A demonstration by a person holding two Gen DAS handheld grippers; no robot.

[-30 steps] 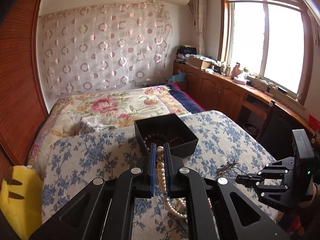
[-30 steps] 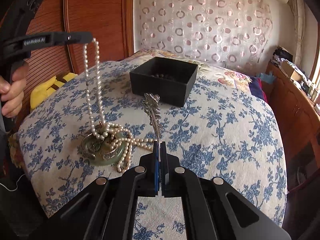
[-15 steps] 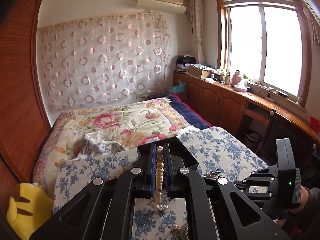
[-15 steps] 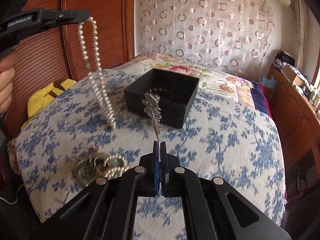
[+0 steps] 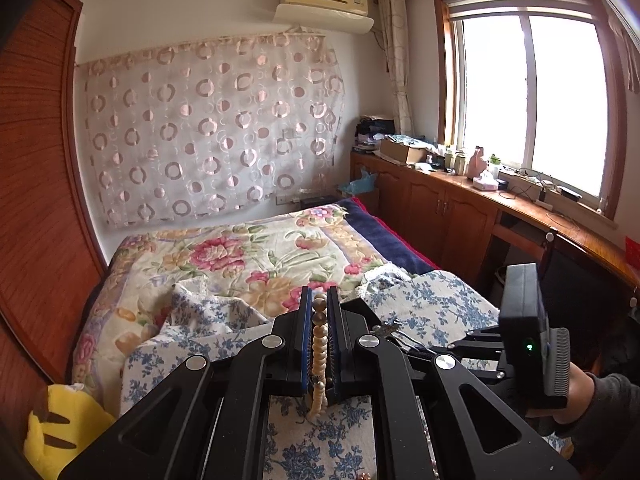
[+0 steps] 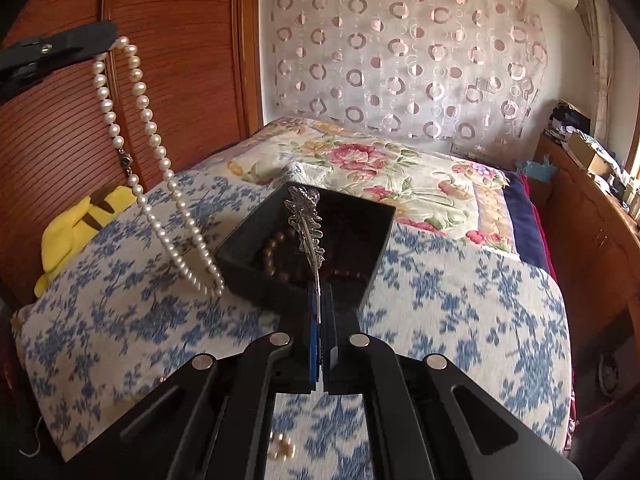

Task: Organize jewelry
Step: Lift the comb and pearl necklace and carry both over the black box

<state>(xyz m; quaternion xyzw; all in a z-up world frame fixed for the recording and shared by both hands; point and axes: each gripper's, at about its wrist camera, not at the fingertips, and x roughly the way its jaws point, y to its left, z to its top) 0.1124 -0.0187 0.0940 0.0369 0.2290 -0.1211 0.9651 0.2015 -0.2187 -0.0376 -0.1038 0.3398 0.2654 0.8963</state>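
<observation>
Pearls are now lifted clear of the blue-flowered cloth (image 6: 460,320): the pearl necklace (image 6: 160,160), which a second ago trailed down onto a green pendant lying on the cloth, hangs free in a long loop from the left gripper (image 6: 102,40) at the upper left of the right wrist view, its lowest beads just beside the near left wall of the black box (image 6: 368,276). The silver hairpin (image 6: 306,220), pinched at its thin stem by the tightly closed jaws of the right gripper (image 6: 320,312), has been carried forward and is now seen over the open box, where brown beads (image 6: 276,256) already lie. Both pieces are judged close to being dropped in.

From the left wrist view, only a short run of pearls (image 5: 319,344) is seen, gripped between the nearly closed jaws, and the box is almost wholly hidden behind them; the right gripper is seen from the side at the right edge, held by a hand (image 5: 576,396). Only the right wrist view shows the hanging loop, the box's inside, and a few stray pearls (image 6: 282,448) low in the frame.
</observation>
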